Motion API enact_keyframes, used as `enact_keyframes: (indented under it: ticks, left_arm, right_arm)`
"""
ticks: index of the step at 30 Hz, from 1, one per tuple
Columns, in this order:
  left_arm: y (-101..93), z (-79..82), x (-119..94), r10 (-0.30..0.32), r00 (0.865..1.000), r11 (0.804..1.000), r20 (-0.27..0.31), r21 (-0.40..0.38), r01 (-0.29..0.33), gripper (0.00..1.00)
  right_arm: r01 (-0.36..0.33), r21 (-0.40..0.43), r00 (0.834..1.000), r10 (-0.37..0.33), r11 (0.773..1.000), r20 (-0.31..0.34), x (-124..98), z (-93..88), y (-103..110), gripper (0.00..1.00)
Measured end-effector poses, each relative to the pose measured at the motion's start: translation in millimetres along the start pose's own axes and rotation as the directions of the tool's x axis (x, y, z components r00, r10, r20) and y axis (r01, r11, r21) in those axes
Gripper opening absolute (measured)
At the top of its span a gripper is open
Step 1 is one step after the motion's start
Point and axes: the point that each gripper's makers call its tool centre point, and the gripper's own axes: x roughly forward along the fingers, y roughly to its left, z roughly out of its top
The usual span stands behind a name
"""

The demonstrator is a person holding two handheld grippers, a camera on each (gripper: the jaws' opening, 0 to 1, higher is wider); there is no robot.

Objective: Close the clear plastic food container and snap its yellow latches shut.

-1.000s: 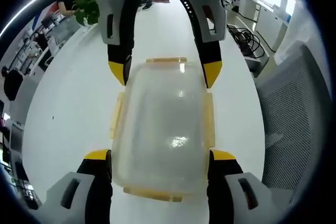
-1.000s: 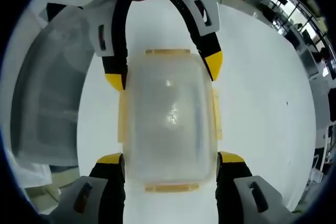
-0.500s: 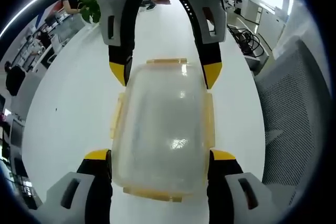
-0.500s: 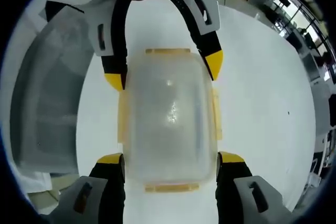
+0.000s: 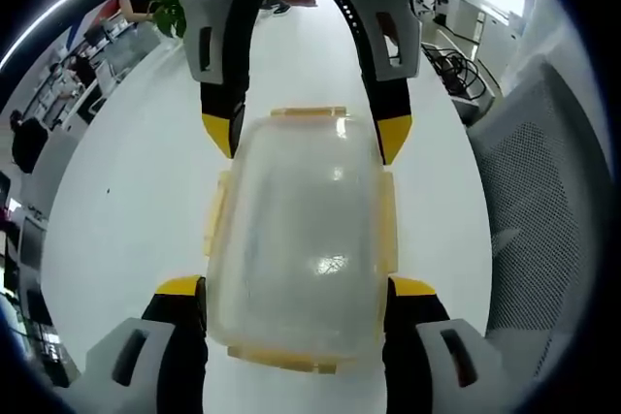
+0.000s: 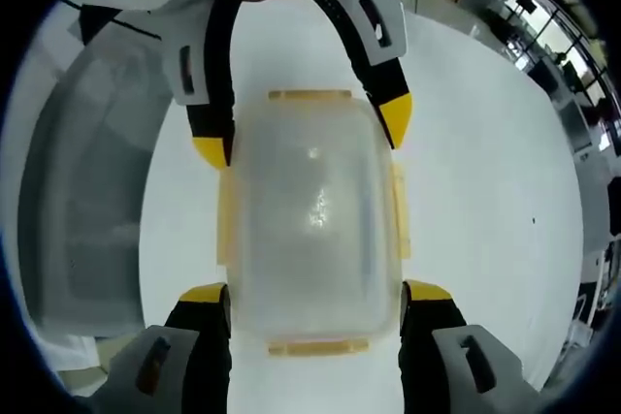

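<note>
Your left gripper [image 5: 297,288] reaches in from the near edge of the left gripper view with its jaws spread, one yellow tip at each near corner of the clear plastic food container [image 5: 296,239]. Whether the tips press the walls or stand just beside them cannot be told. Your right gripper [image 5: 306,138] comes in from the far side of that view, its jaws also spread, its yellow tips at the two far corners.

In the right gripper view the arrangement mirrors: your right gripper [image 6: 315,295] straddles the near end of the container [image 6: 310,220] and your left gripper [image 6: 303,133] straddles the far end.

That container sits on the white desk [image 5: 126,230] between the two grippers, with its lid on top. Yellow latches show on all four sides: the far latch [image 5: 308,112] and near latch [image 5: 281,361] at the short ends, and side latches [image 5: 387,220] along the long edges. You cannot tell whether they are snapped fully down.

Beyond the container, a grey mesh chair back [image 5: 543,201] stands at the right of the left gripper view, just past the desk edge, and a green plant [image 5: 173,16] sits far off to the left. Office furniture fills the distance.
</note>
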Motion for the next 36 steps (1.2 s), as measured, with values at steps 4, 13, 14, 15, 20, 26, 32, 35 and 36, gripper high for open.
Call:
enact_keyframes:
  ticks: [4, 13, 14, 15, 20, 26, 32, 35, 36]
  left_arm:
    - [0.8, -3.9, -1, -0.002, 1.000, 1.000, -0.006, 0.005, 0.002, 0.74]
    - [3.3, -13.3, -5, -0.001, 1.000, 1.000, -0.012, 0.008, 0.001, 0.75]
    - [3.6, -14.3, -5, -0.001, 1.000, 1.000, -0.013, 0.008, 0.001, 0.75]
    - [3.6, -14.8, -6, -0.001, 1.000, 1.000, -0.013, 0.009, 0.001, 0.75]
    - [4.5, -18.8, -7, -0.003, 1.000, 1.000, -0.013, 0.011, 0.003, 0.75]
    - [3.4, -18.6, -7, -0.006, 1.000, 1.000, -0.014, 0.010, 0.006, 0.75]
    - [4.5, -18.5, -7, -0.014, 1.000, 1.000, -0.014, 0.010, 0.014, 0.75]
    - [6.9, -18.6, -7, -0.016, 1.000, 1.000, -0.017, 0.017, 0.016, 0.75]
    - [7.7, -18.7, -7, -0.016, 1.000, 1.000, -0.017, 0.019, 0.017, 0.75]
  right_arm:
    - [0.002, 0.006, 1.000, -0.002, 1.000, 0.004, 1, 3.8, 0, 0.70]
    - [0.005, 0.011, 1.000, -0.005, 1.000, 0.006, 4, 13.7, -2, 0.70]
    - [0.005, 0.013, 1.000, -0.005, 1.000, 0.007, 4, 14.8, -1, 0.71]
    - [0.006, 0.013, 1.000, -0.006, 1.000, 0.006, 5, 15.7, -1, 0.71]
    - [0.008, 0.018, 1.000, -0.008, 1.000, 0.008, 6, 19.4, -1, 0.71]
    - [0.005, 0.020, 1.000, -0.006, 1.000, 0.008, 7, 18.9, -1, 0.71]
    - [0.008, 0.025, 1.000, -0.008, 1.000, 0.004, 7, 19.3, -2, 0.71]
    - [0.009, 0.029, 1.000, -0.009, 1.000, 0.005, 6, 19.6, -3, 0.71]
    - [0.010, 0.032, 1.000, -0.010, 0.999, 0.006, 7, 19.8, -5, 0.71]
